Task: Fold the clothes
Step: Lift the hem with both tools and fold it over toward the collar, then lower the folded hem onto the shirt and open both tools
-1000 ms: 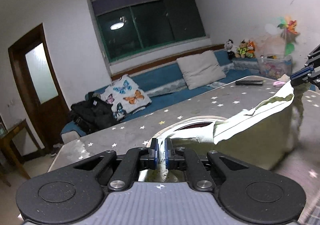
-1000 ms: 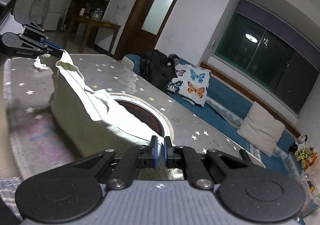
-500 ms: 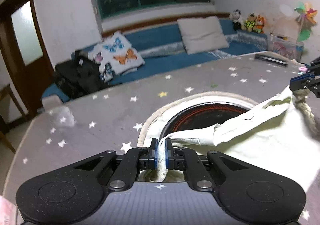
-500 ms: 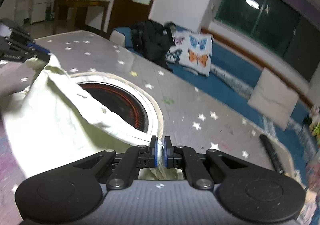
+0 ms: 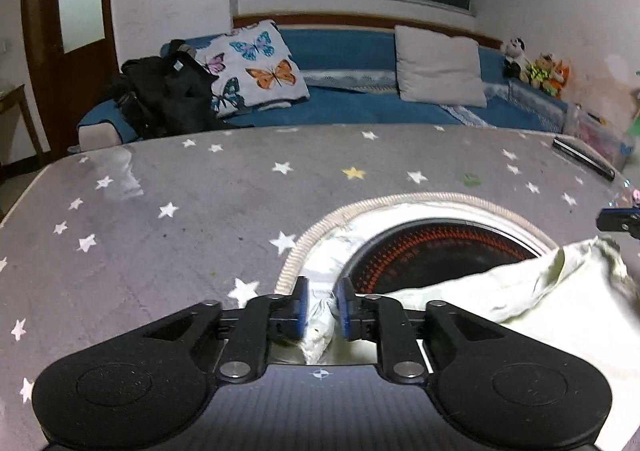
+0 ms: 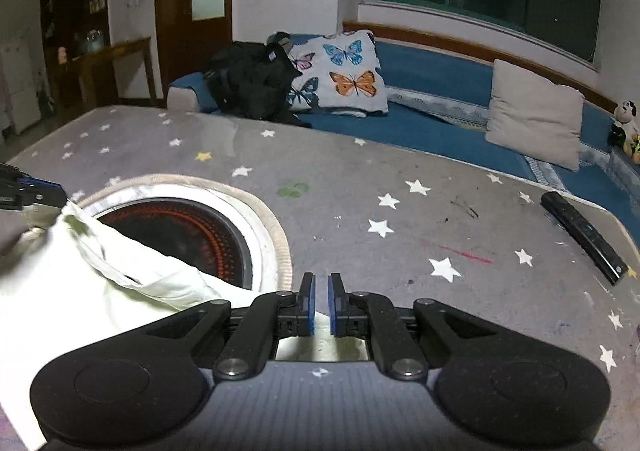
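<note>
A pale cream garment [image 5: 532, 315] lies on the grey star-patterned table [image 5: 180, 187], partly over a round heater opening [image 5: 436, 251]. My left gripper [image 5: 320, 303] has its jaws slightly apart with a bunched corner of the garment still between the pads. My right gripper [image 6: 319, 301] has its jaws slightly apart with no cloth between the pads; the garment [image 6: 80, 283] lies under and left of it. The right gripper's tip shows at the right edge of the left wrist view [image 5: 620, 219]; the left gripper's tip shows at the left edge of the right wrist view [image 6: 28, 191].
A black remote [image 6: 580, 239] lies near the table's far right edge. A blue sofa [image 5: 360, 107] behind the table holds a butterfly pillow [image 5: 256, 67], a beige cushion [image 5: 440, 67] and a black bag [image 5: 164, 95]. A wooden door [image 5: 68, 31] is at left.
Both grippers lowered the garment from hanging in the air onto the table. Both jaws have parted; the right one has let go of the cloth.
</note>
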`<state>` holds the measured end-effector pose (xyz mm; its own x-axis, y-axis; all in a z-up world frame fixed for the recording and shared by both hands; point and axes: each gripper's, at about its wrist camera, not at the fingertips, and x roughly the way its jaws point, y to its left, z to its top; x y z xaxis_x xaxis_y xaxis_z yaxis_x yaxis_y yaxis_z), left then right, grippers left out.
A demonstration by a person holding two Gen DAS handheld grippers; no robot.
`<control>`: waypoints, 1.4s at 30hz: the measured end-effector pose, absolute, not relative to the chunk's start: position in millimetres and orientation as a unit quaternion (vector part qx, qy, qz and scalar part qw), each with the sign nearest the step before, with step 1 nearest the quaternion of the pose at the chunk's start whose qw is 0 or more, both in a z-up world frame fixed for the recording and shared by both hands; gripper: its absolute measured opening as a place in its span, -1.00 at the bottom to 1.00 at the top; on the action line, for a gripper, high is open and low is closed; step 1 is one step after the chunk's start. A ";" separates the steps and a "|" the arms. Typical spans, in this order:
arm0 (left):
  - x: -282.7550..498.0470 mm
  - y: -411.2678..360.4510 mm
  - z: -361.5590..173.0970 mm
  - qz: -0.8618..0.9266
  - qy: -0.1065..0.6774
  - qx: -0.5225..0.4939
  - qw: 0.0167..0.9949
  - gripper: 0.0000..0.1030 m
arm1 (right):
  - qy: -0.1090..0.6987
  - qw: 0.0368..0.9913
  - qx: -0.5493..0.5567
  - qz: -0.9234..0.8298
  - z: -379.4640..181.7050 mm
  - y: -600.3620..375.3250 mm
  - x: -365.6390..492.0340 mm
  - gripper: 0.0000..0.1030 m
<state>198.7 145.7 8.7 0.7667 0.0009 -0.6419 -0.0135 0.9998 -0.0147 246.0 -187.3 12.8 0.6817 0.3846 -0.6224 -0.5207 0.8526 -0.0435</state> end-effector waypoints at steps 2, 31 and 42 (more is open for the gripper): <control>194.6 148.3 16.7 0.013 0.329 -0.014 0.944 -0.26 | 0.305 0.912 -0.107 0.251 17.6 -190.3 241.3 -0.85; 221.8 102.5 -17.3 -0.046 0.371 -0.017 0.927 -0.32 | 0.370 0.871 -0.101 0.308 4.1 -152.1 252.6 -0.57; 135.1 130.4 8.4 -0.007 0.340 -0.019 0.940 -0.31 | 0.369 0.896 -0.062 0.241 6.5 -222.8 220.4 -0.57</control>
